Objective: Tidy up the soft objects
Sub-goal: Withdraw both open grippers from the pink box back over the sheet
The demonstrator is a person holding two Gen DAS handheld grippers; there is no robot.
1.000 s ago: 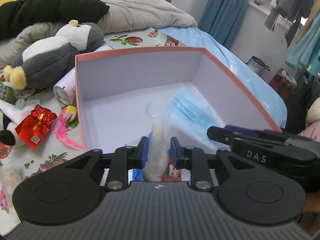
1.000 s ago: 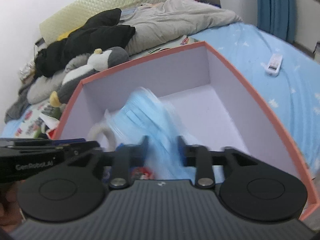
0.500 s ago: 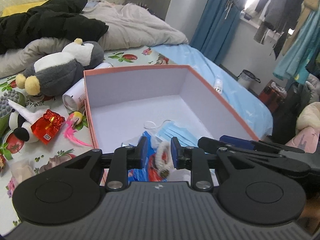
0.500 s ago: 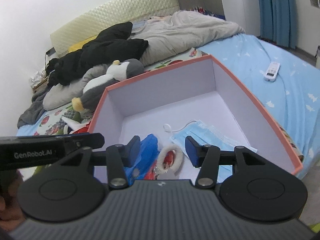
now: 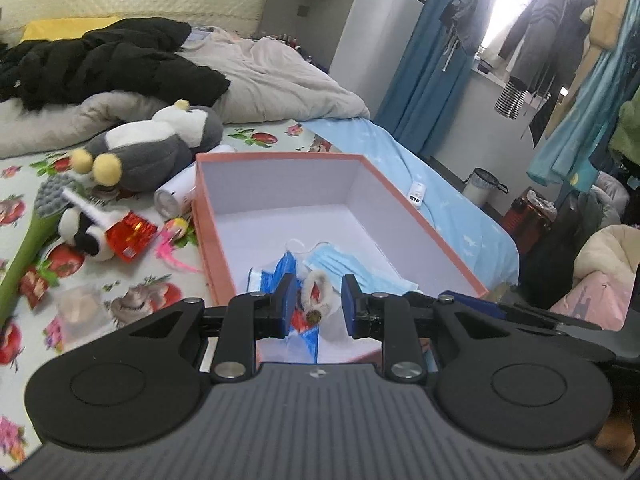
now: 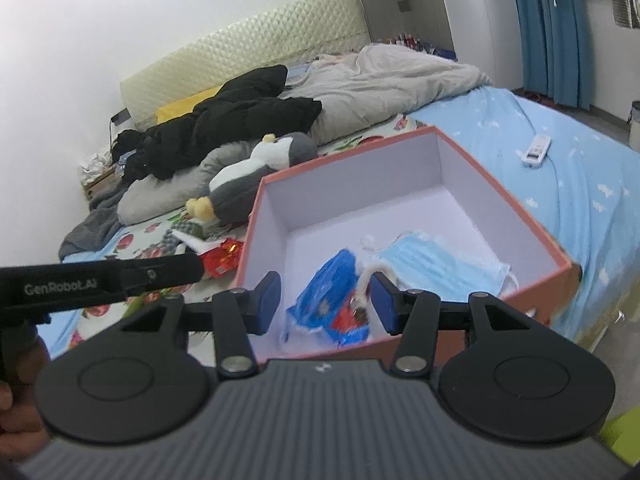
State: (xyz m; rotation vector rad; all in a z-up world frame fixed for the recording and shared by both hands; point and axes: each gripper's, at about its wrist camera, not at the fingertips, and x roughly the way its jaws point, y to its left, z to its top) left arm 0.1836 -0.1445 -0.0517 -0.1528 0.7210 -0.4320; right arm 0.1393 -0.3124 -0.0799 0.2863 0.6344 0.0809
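Both claws, left (image 5: pixel 317 305) and right (image 6: pixel 325 303), now apart and empty; mask (image 6: pixel 436 264) dropped in box (image 6: pixel 500 208)

Each black tool (image 5: pixel 316 306) has blue pads (image 6: pixel 267 300), silver screws and ribbed grey housing.

- The box (image 5: pixel 404 216) sits on the bed (image 5: pixel 452 216).
- In the box, at its near end, lie a mask (image 6: pixel 440 264) and, to its left, a pouch (image 6: pixel 332 300).
- Left of the box: a can (image 5: pixel 172 198), a wrapper (image 5: pixel 130 234).
- Behind them, a penguin (image 5: pixel 156 148).
- Right of the box, a remote (image 6: pixel 536 150).
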